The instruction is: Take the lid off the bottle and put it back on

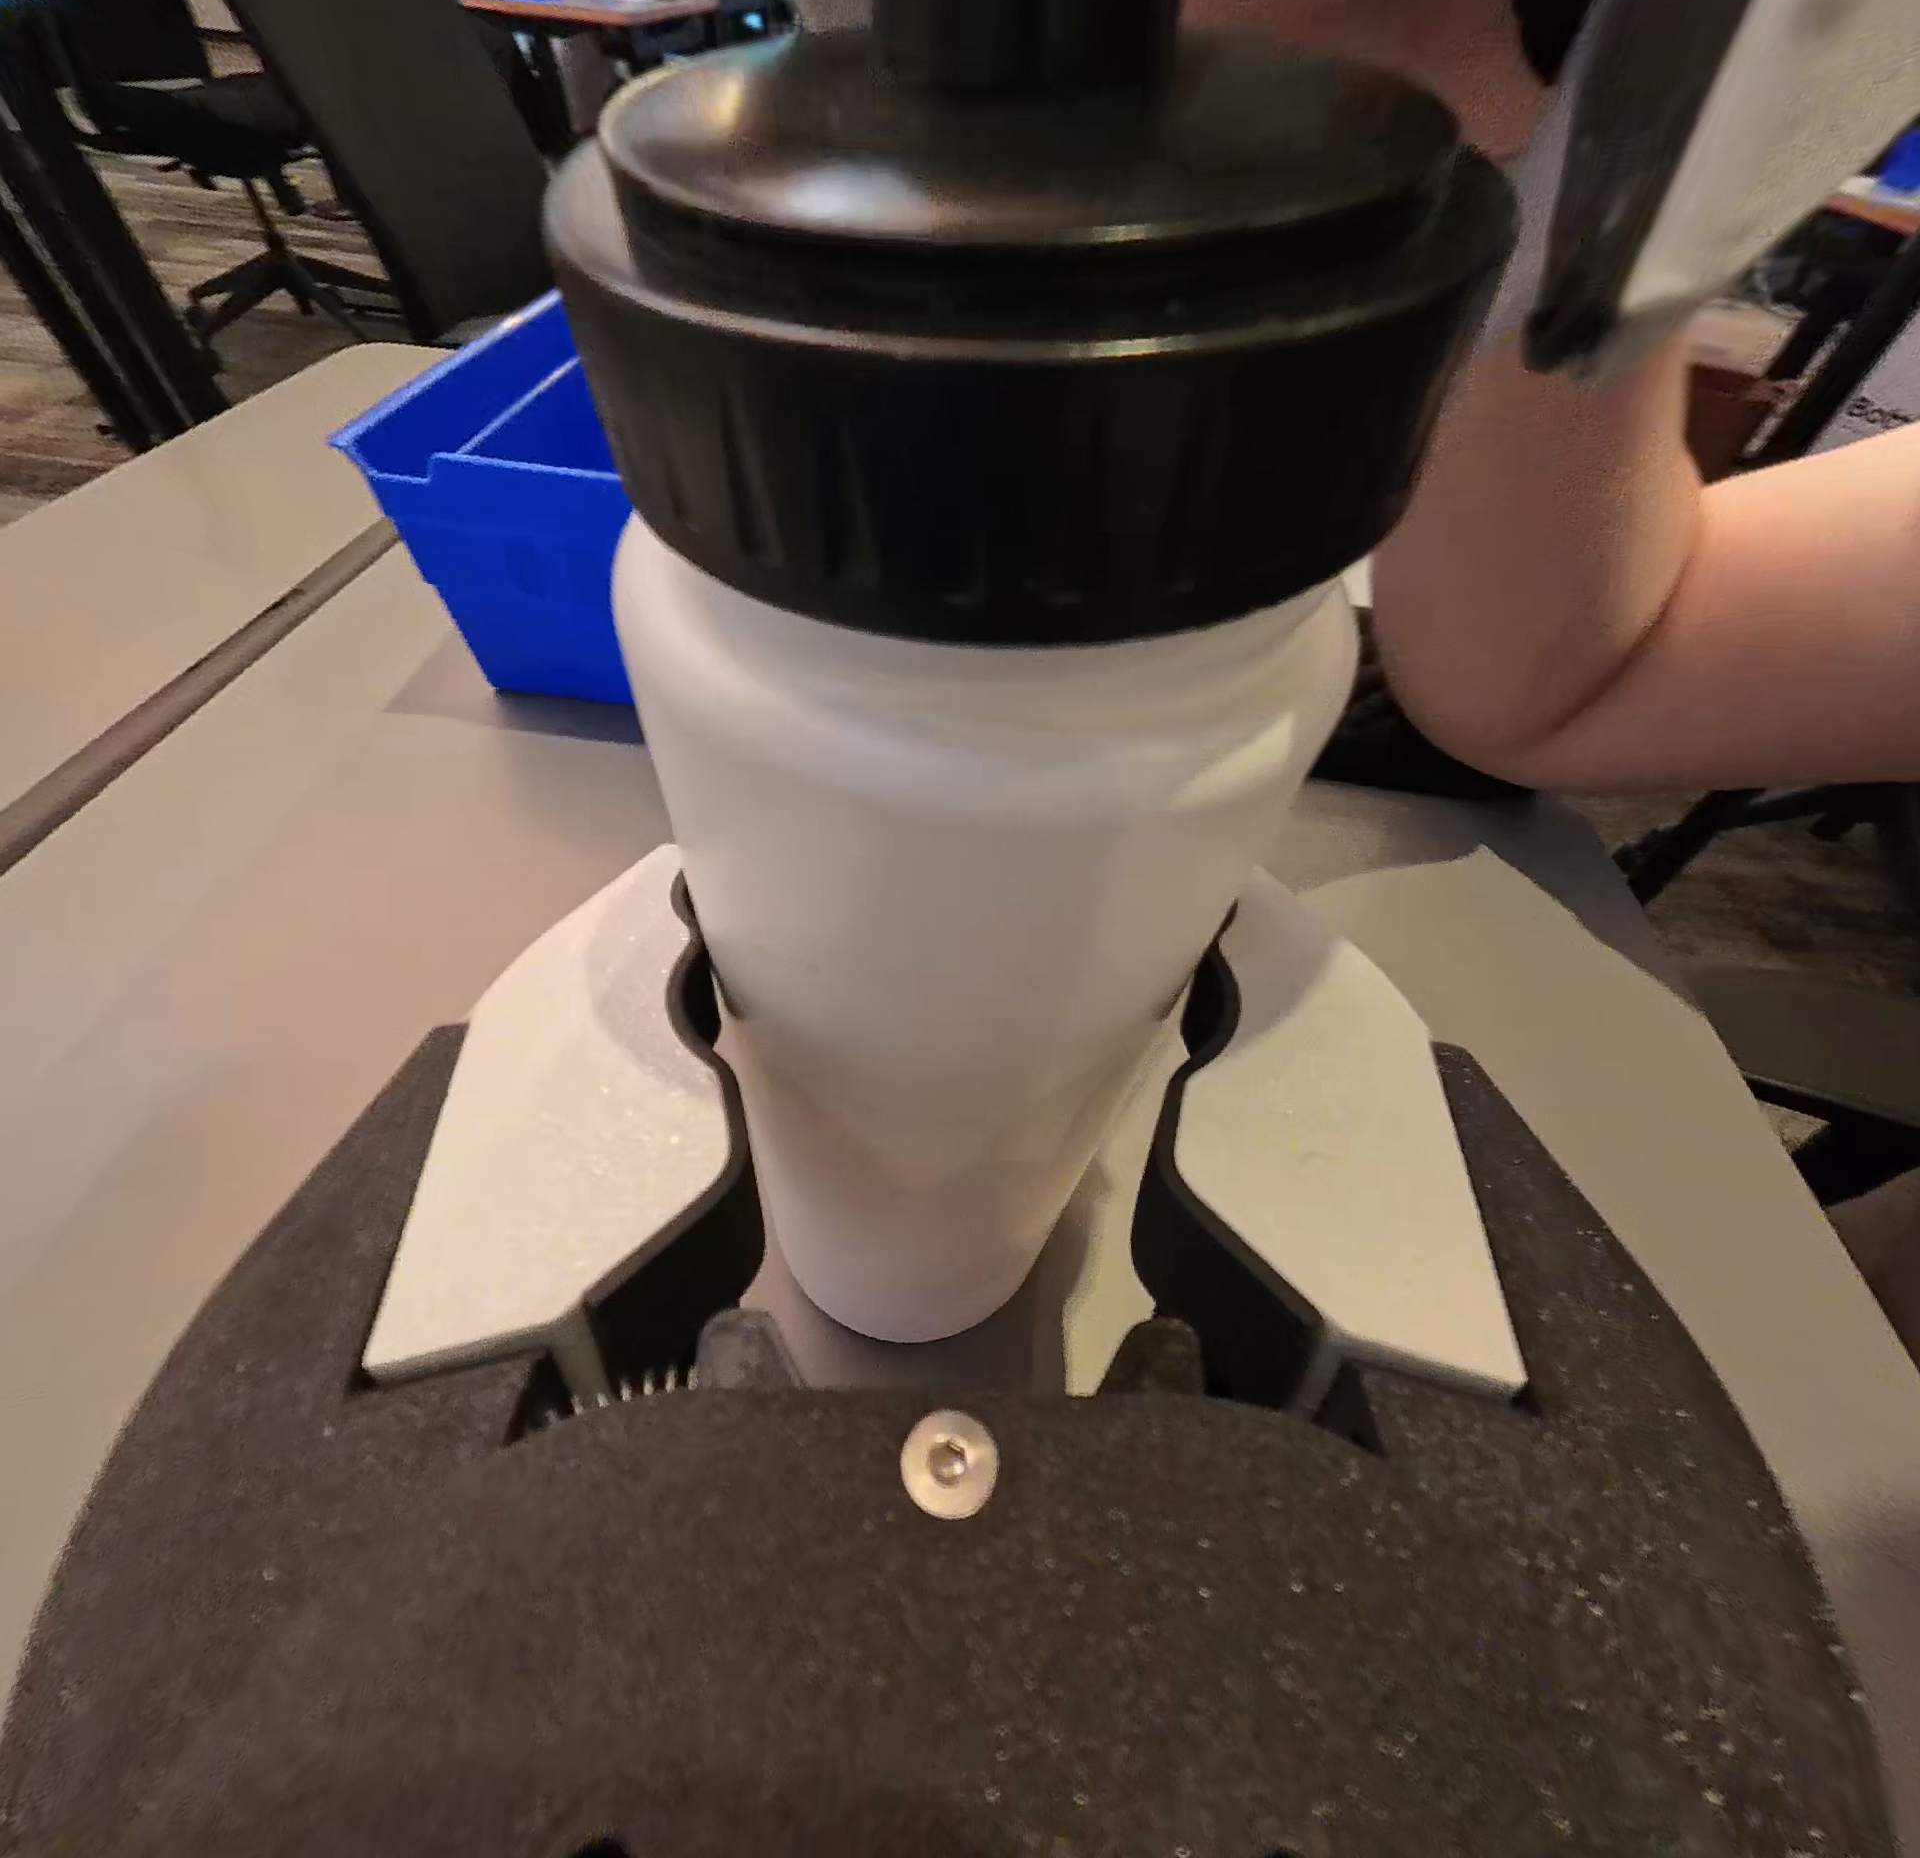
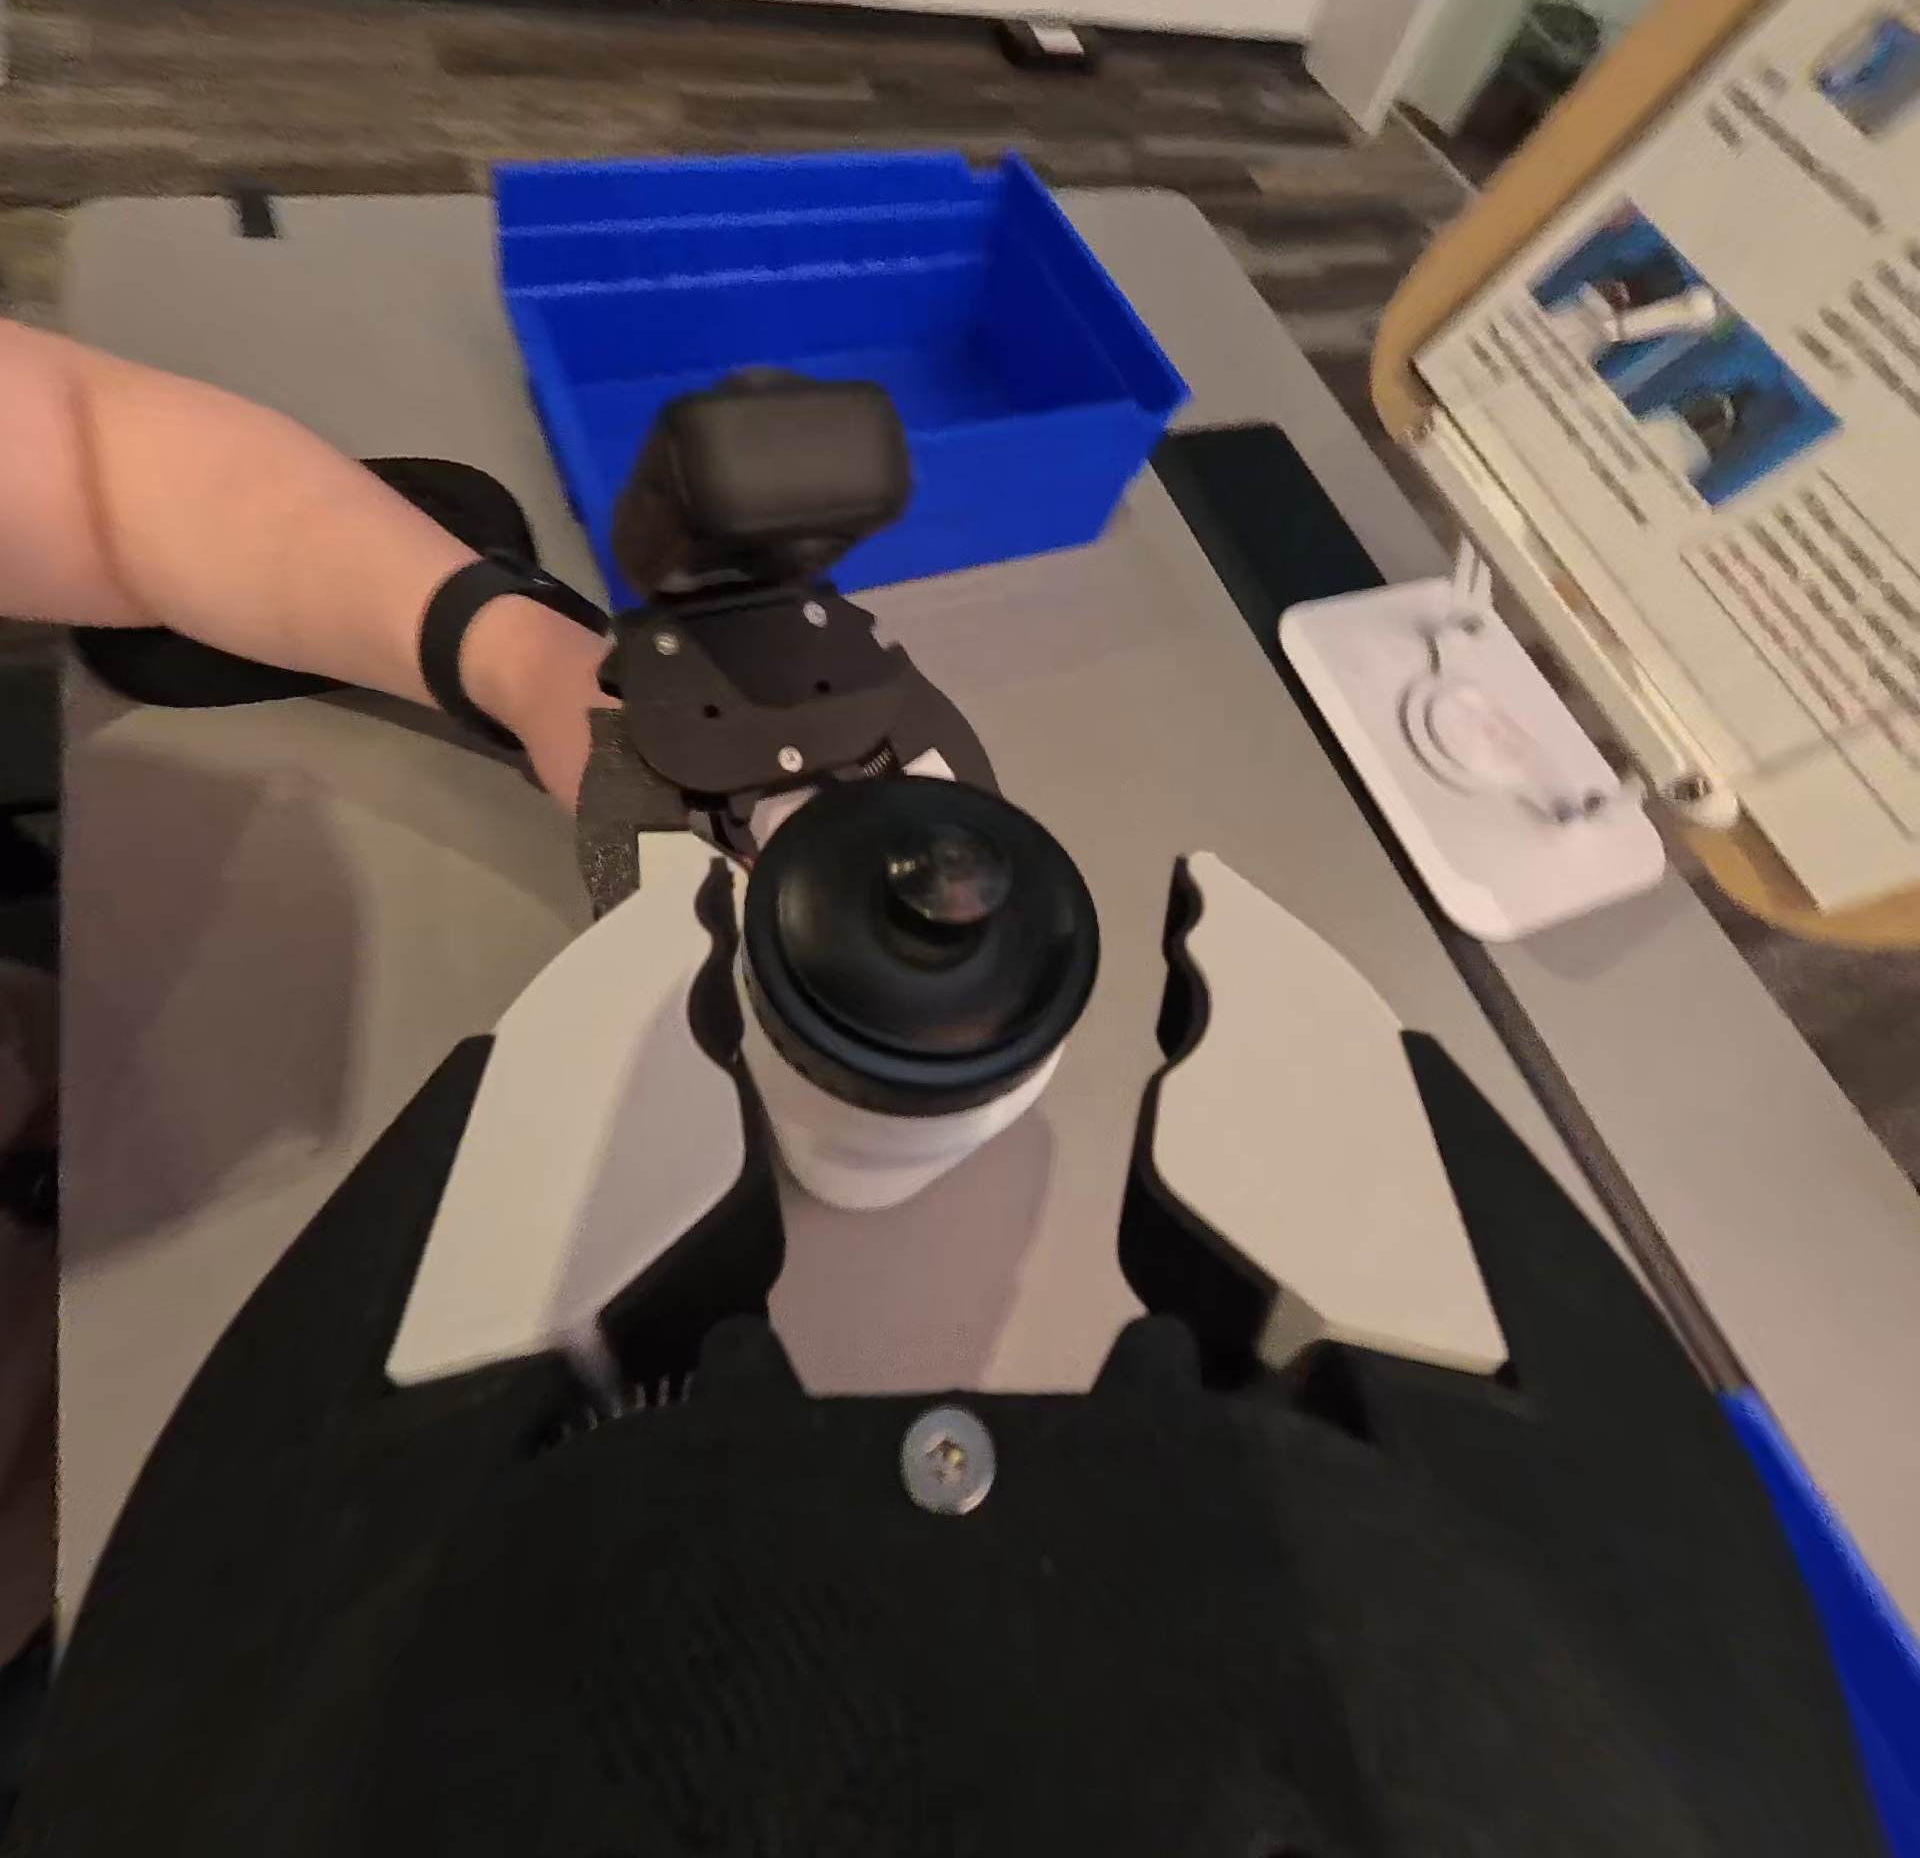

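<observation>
The white plastic bottle [image 1: 977, 873] with its ribbed black screw lid [image 1: 997, 395] is standing upright on the grey table [image 1: 260, 873], and everything else is placed relative to it. The left gripper [image 1: 961, 961] is pinching the bottle's lower body, its white fingers [image 1: 582, 1112] pressing against both sides. In the right wrist view, the right gripper [image 2: 940, 967] is hovering above the bottle with its fingers spread wide on either side of the lid [image 2: 920, 961], the left one close to the rim, the right one clearly apart. The lid is sitting on the bottle's neck. A blue plastic bin [image 2: 831, 354] is lying on the table just behind the bottle. A white flat stand [image 2: 1465, 748] is resting to the bottle's right, beside a wood-framed board of printed sheets [image 2: 1704, 437].
</observation>
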### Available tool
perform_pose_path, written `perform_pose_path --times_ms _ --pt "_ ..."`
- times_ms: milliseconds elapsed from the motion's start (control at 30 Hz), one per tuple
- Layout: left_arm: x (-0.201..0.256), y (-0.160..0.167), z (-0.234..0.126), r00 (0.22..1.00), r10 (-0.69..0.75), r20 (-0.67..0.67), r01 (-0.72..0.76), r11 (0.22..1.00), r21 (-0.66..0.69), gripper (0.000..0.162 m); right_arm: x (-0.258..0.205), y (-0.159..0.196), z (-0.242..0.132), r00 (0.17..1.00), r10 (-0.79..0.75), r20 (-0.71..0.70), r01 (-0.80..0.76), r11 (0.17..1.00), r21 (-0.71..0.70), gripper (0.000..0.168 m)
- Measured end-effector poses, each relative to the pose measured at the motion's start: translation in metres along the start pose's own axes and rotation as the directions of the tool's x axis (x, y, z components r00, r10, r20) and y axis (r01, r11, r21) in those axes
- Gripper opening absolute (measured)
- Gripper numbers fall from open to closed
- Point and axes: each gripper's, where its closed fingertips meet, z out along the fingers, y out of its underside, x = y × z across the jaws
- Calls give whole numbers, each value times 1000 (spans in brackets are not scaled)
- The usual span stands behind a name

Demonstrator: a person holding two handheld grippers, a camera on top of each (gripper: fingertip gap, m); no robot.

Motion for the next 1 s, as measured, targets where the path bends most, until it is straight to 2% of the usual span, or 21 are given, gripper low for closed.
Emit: perform_pose_path --times_ms 133,233,467,667,1000 --pt "-5 0 -1 999 -10 33 11 1000 -4 90 -8 5 5 996 94 -4 -94 994 -57 81" --pt "-5 0 0 999 -12 35 13 1000 -7 89 -3 9 10 992 120 -45 -123 989 -79 73" --pt "-5 1 -1 999 -11 32 12 1000 -12 89 -5 11 12 985 167 36 -165 984 -66 75" --pt "-5 1 -1 999 -11 35 11 1000 -18 89 -6 11 13 986 160 39 -157 985 -69 75" --pt "-4 1 -1 999 -10 35 11 1000 -22 89 -5 14 16 990 140 -33 -143 984 -108 77"
